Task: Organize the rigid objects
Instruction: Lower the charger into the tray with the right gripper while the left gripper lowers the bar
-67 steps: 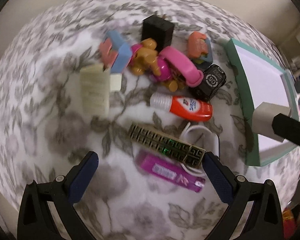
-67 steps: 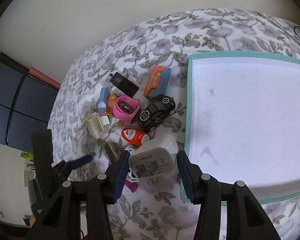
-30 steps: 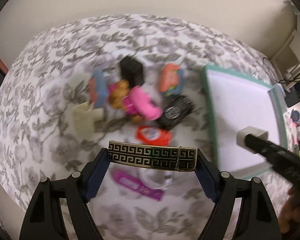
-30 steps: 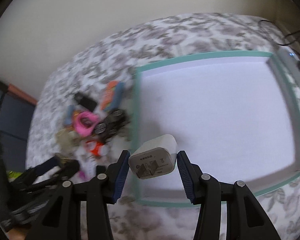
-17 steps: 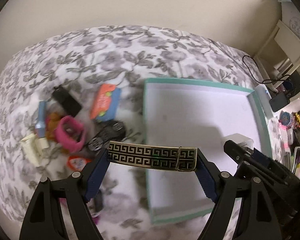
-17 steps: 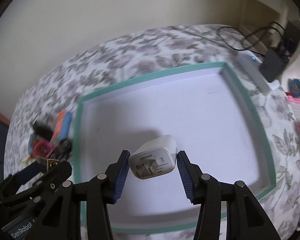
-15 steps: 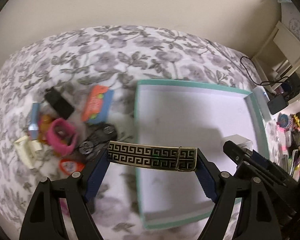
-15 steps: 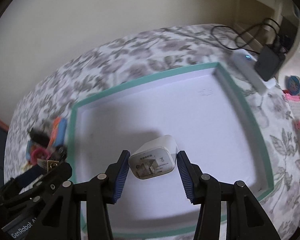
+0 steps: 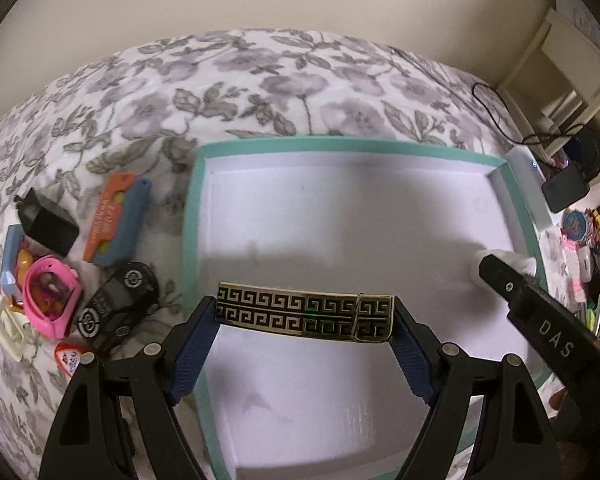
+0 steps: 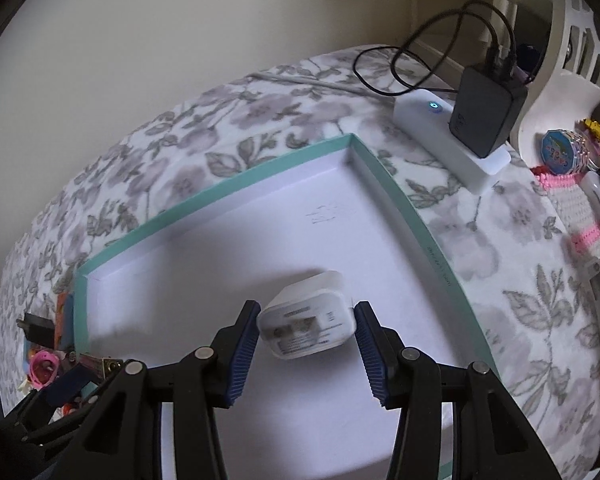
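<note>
teal-rimmed white tray (image 9: 191, 216): under both your grippers.
left gripper (image 9: 304, 330): clamps gold-and-black patterned bar (image 9: 304, 312).
right gripper (image 10: 306, 334): pinches white plastic charger cube (image 10: 306, 320); its label shows only in right view.

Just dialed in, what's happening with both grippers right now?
Both are loaded over the teal-rimmed tray. The left gripper clamps a gold-and-black patterned bar by its ends; the right gripper holds a white charger. Neither is released. Other toys, including a black toy car and a pink band, lie left of the tray.
</note>
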A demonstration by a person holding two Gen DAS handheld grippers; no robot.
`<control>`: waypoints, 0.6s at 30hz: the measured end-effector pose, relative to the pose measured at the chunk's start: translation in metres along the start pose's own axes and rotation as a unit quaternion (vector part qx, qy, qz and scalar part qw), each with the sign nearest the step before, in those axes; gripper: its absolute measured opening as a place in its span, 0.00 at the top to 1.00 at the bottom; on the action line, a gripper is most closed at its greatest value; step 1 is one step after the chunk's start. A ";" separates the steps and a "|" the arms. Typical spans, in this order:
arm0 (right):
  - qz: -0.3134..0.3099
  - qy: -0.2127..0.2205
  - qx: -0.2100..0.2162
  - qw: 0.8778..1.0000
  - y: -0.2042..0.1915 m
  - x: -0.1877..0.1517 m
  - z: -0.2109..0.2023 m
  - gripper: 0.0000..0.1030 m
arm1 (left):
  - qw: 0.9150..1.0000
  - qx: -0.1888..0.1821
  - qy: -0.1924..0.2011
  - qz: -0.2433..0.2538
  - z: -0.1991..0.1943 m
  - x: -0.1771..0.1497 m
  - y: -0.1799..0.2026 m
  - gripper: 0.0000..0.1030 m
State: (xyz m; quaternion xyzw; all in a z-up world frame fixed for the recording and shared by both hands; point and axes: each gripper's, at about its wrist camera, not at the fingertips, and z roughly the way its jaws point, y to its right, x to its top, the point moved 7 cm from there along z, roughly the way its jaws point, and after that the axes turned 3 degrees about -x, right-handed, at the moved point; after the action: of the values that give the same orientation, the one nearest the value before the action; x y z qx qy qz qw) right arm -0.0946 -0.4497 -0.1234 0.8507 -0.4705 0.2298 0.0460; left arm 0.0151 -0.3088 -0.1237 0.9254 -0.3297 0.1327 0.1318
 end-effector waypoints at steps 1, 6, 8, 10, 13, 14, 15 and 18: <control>0.001 -0.001 -0.001 1.000 0.001 0.000 0.001 0.50 | 1.000 0.001 -0.002 0.002 0.002 -0.001 0.001 0.19; -0.002 -0.013 -0.005 1.000 0.002 -0.005 0.007 0.50 | 1.000 0.001 -0.019 -0.003 0.014 -0.008 0.000 0.19; -0.002 -0.017 -0.006 1.000 0.002 -0.007 0.008 0.50 | 1.000 0.004 -0.022 -0.001 0.015 -0.010 0.001 0.19; -0.002 -0.016 -0.006 1.000 0.002 -0.007 0.007 0.50 | 1.000 0.008 -0.022 0.001 0.014 -0.011 0.002 0.19; -0.010 -0.014 -0.009 1.000 0.002 -0.006 0.007 0.49 | 1.000 0.008 -0.018 -0.002 0.011 -0.013 0.002 0.19; -0.014 -0.012 -0.012 1.000 0.003 -0.007 0.007 0.49 | 1.000 0.006 -0.016 -0.004 0.009 -0.013 0.002 0.19; -0.017 -0.011 -0.014 1.000 0.003 -0.007 0.006 0.47 | 1.000 0.005 -0.013 -0.006 0.006 -0.013 0.001 0.19; -0.019 -0.009 -0.011 1.000 0.003 -0.006 0.004 0.42 | 1.000 0.005 -0.006 -0.011 -0.001 -0.012 -0.001 0.18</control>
State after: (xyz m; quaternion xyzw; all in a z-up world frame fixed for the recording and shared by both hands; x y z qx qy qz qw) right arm -0.0981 -0.4483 -0.1299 0.8609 -0.4572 0.2164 0.0557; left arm 0.0065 -0.3001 -0.1267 0.9303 -0.3198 0.1274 0.1267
